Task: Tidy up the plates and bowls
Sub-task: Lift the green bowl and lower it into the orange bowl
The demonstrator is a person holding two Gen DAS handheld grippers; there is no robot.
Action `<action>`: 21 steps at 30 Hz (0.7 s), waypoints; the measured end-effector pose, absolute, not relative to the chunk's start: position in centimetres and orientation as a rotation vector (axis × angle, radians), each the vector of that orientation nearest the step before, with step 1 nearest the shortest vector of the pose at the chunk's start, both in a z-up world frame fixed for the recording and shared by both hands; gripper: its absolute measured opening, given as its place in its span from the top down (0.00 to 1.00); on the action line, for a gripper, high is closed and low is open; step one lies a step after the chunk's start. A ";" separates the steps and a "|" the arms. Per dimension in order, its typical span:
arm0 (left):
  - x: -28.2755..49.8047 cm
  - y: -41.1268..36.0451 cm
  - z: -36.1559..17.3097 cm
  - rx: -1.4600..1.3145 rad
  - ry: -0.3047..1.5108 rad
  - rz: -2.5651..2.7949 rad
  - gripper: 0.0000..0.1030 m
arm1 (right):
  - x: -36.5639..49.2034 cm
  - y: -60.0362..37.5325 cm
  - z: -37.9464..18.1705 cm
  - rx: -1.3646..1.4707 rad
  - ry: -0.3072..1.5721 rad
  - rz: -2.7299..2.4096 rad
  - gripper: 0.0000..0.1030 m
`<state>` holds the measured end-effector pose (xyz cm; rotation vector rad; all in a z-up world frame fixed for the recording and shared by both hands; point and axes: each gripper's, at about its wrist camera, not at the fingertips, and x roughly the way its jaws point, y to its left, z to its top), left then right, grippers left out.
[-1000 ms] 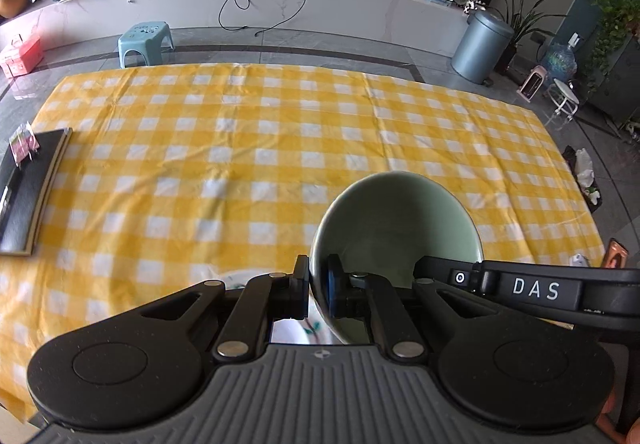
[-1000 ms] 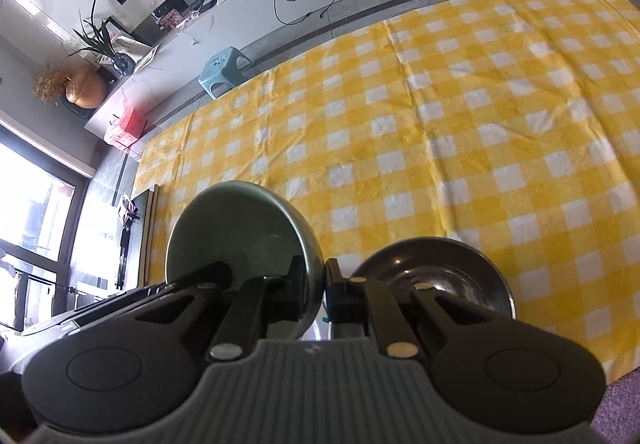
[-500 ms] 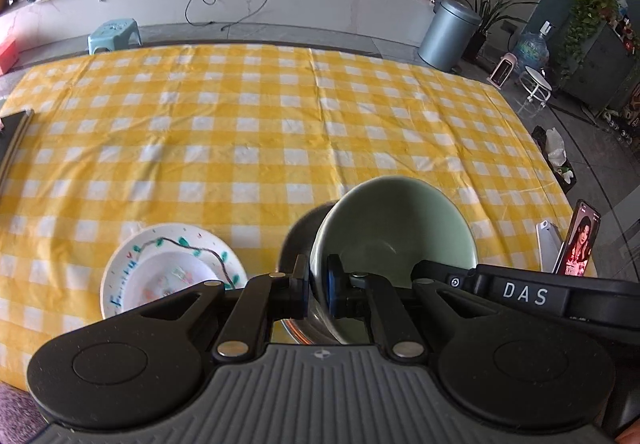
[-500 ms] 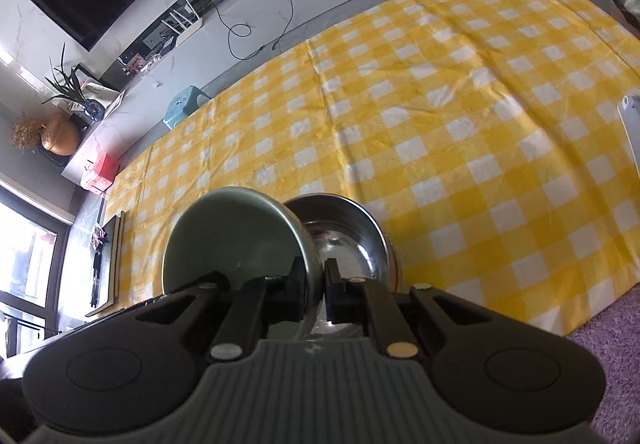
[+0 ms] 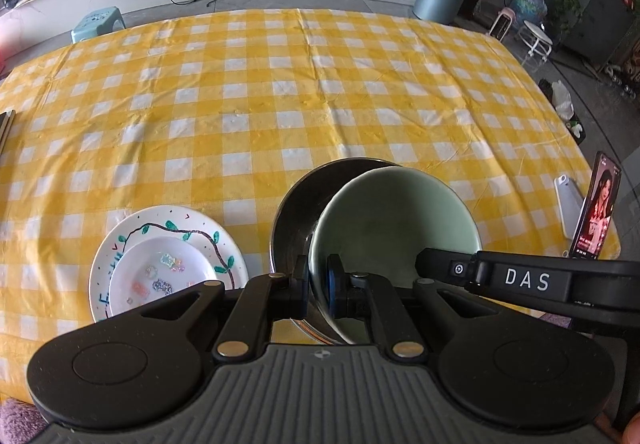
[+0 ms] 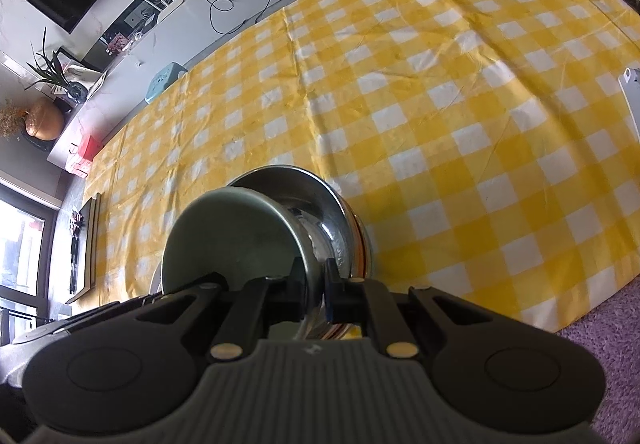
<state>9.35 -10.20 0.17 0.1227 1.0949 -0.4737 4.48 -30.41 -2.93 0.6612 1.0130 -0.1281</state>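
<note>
Both grippers sit low and close together — the left gripper [image 5: 318,284] has its fingers [image 5: 299,282] pinched nearly together, and the right gripper [image 6: 311,286] likewise, reaching in from the right.

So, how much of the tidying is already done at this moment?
Done: a small white plate sits stacked on the painted plate. In hand: the left gripper and right gripper both have their jaws shut on the rim of the green bowl, held tilted over the steel bowl on the checked cloth. Left: lower the green bowl fully inside and release.
</note>
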 end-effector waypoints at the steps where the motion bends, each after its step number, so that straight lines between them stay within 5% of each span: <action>1: 9.5 -10.1 0.1 0.127 1.101 -0.474 0.91 | 4.6 -30.4 -3.1 0.660 1.020 -0.125 0.94; 21: 9.5 -11.5 -0.1 0.281 1.042 -0.447 0.93 | 5.5 -28.7 -2.1 0.460 0.994 -0.180 0.88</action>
